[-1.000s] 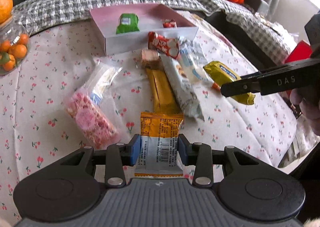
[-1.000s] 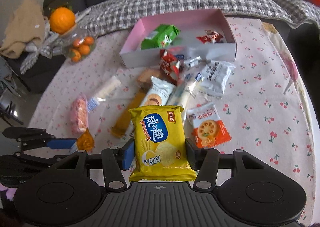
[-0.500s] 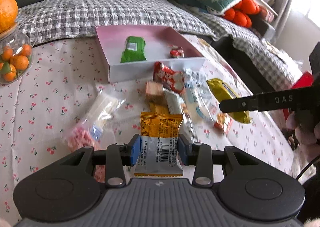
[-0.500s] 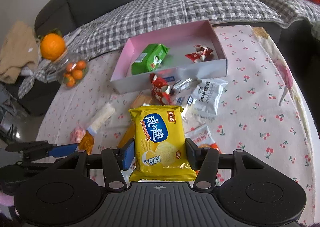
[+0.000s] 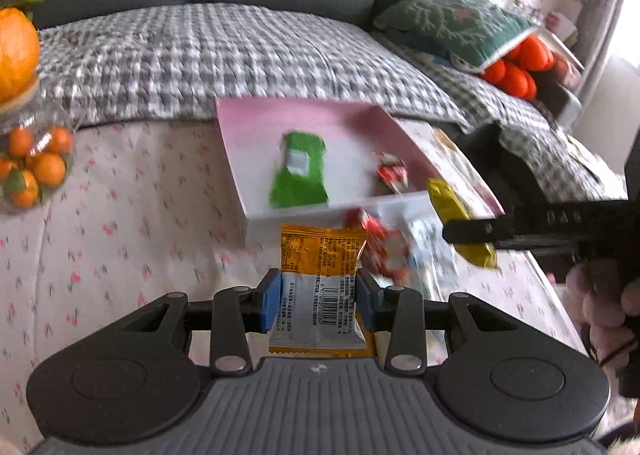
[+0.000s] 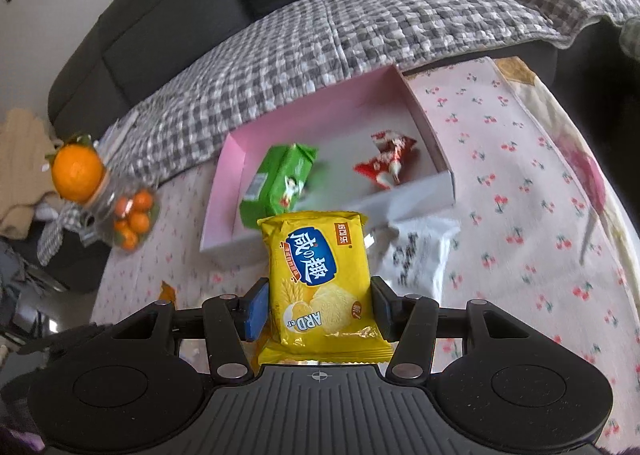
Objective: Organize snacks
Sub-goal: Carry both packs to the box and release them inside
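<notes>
Cherry-print tablecloth [image 6: 520, 159] spreads ahead; we carry two snacks toward the pink box [image 6: 424, 115] beyond our fingertips: left gripper [image 5: 317, 301] clamps an orange packet [image 5: 320, 255], right gripper [image 6: 320, 309] a yellow cracker bag [image 6: 320, 275]; next, probably release both over it

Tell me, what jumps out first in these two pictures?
Each claw pinches a snack: the right claw holds a bright yellow chip bag, the left claw an orange packet. Beyond them lies a pink box holding a green pack and a red wrapper.
</notes>
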{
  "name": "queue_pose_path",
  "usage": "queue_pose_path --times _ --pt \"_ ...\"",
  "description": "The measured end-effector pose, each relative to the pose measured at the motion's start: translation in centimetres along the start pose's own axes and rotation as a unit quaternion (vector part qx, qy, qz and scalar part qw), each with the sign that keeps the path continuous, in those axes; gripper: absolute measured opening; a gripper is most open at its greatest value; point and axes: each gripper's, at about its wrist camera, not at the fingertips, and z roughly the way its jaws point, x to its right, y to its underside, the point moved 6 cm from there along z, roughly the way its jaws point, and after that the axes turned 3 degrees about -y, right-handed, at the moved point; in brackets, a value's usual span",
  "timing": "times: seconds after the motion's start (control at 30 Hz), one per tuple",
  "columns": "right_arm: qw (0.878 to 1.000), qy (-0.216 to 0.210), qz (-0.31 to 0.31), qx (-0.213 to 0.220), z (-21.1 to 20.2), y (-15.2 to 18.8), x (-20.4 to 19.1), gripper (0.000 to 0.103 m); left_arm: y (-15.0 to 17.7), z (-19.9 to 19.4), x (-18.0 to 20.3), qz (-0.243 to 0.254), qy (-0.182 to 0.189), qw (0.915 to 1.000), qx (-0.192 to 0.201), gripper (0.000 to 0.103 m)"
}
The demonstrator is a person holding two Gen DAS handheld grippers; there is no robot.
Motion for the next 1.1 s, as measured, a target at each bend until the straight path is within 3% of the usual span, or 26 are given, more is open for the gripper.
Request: queue_pose_path --times 0.47,0.8,1.1 --pt "0.996 -0.043 0.062 0.046 4.7 -4.2 0.5 0.052 -6.5 6.4 -1.7 0.012 -0.049 0.9984 0.024 0.036" --pt "0.996 -0.003 0.06 0.064 7.5 -5.1 1.4 0.052 -8.8 9.7 -2.8 0.021 -0.081 0.996 0.029 0.036" --pt "0.996 0.001 0.05 0.074 7.8 -5.4 1.4 0.053 -9.1 12.0 -2.2 0.056 -0.105 0.9925 0.025 0.036"
